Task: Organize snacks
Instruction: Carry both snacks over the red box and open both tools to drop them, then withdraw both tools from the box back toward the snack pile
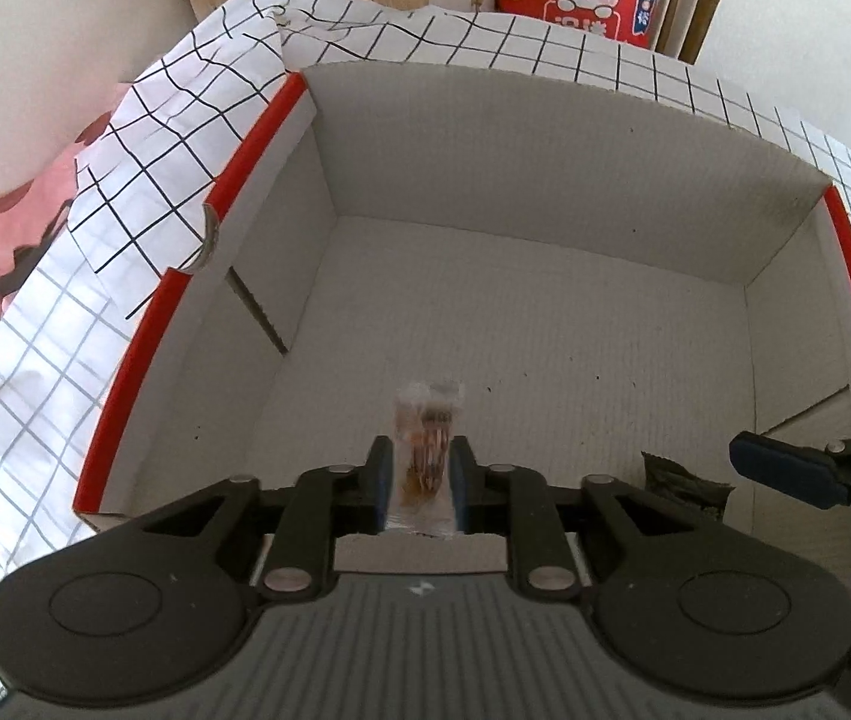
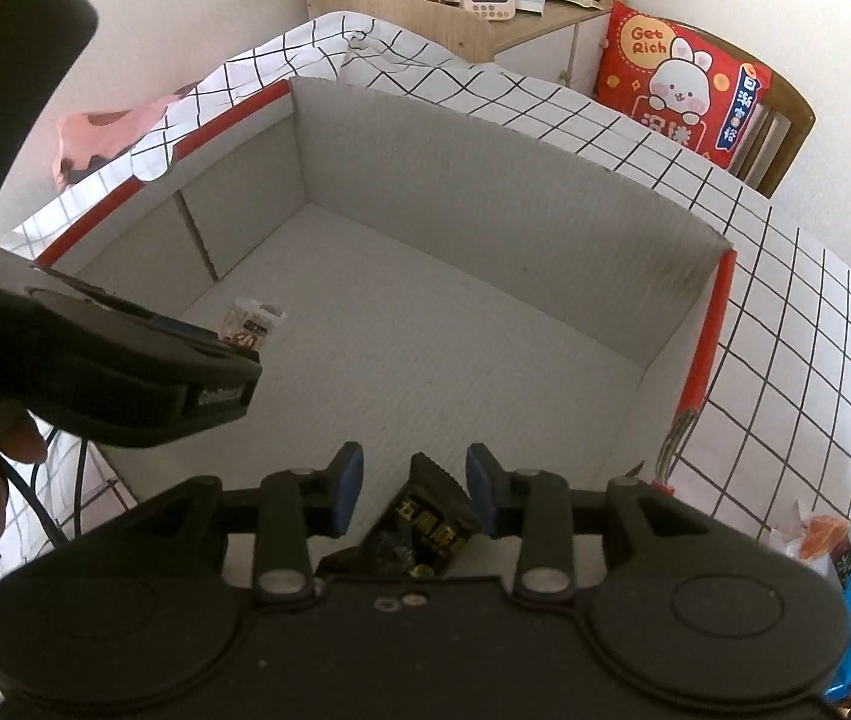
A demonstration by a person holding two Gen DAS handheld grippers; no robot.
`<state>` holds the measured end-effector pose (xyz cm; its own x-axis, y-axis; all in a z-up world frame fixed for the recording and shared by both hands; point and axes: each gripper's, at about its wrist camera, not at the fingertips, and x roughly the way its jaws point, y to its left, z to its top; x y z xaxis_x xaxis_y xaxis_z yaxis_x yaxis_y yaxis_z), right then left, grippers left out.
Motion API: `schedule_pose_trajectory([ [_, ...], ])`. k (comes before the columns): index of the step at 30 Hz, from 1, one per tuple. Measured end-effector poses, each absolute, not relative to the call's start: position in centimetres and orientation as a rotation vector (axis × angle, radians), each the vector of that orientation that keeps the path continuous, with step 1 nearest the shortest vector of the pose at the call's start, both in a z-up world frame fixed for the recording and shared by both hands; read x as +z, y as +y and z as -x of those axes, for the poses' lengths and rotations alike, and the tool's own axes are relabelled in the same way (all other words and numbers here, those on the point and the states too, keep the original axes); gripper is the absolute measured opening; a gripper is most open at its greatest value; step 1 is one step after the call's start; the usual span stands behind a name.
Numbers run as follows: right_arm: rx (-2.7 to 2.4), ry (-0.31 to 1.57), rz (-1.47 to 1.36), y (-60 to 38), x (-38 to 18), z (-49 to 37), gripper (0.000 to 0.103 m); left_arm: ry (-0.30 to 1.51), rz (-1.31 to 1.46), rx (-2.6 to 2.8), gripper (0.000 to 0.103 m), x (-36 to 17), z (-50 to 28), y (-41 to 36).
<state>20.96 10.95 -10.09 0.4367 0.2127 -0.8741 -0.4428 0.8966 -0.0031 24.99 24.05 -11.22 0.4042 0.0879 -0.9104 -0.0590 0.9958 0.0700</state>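
Left wrist view: left gripper (image 1: 422, 474) clamped on a clear-wrapped brown snack bar (image 1: 425, 456), blurred, above the floor of the red-rimmed white cardboard box (image 1: 545, 312). Dark crinkled snack packet (image 1: 686, 483) half hidden at right. Right wrist view: right gripper (image 2: 414, 495) spread apart around that black packet (image 2: 419, 531), not gripping; label readable only here; colourful snack pile (image 2: 845, 576) cut off.
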Motion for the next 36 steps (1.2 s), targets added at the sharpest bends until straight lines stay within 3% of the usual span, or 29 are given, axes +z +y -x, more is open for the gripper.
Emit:
schedule_pose_trajectory([
  [8, 0.416, 1.011, 0.234, 10.5, -8.7, -20.2, 0.052, 1.119, -0.012, 0.094, 0.028, -10.0, -24.1, 24.3],
  [12, 0.417, 0.988, 0.210, 9.9, -7.6, -19.7, 0.064, 1.091, -0.010, 0.092, 0.029, -9.2, -23.3, 24.3],
  [16, 0.415, 0.958, 0.205, 9.3, -6.5, -19.0, 0.068, 1.052, -0.012, 0.081, 0.030, -8.1, -22.3, 24.0],
  [18, 0.413, 0.949, 0.191, 9.0, -6.0, -18.8, 0.069, 1.035, -0.008, 0.075, 0.034, -7.6, -21.9, 23.9],
  [20, 0.412, 0.940, 0.180, 8.6, -5.5, -18.6, 0.071, 1.014, 0.001, 0.074, 0.052, -7.0, -21.4, 23.8],
  [22, 0.408, 0.927, 0.166, 8.0, -4.9, -18.3, 0.074, 0.985, -0.001, 0.068, 0.058, -6.3, -20.8, 23.5],
  [36, 0.424, 0.847, 0.078, 3.9, -0.9, -15.0, 0.083, 0.873, -0.028, 0.003, 0.058, -1.9, -17.0, 20.7],
])
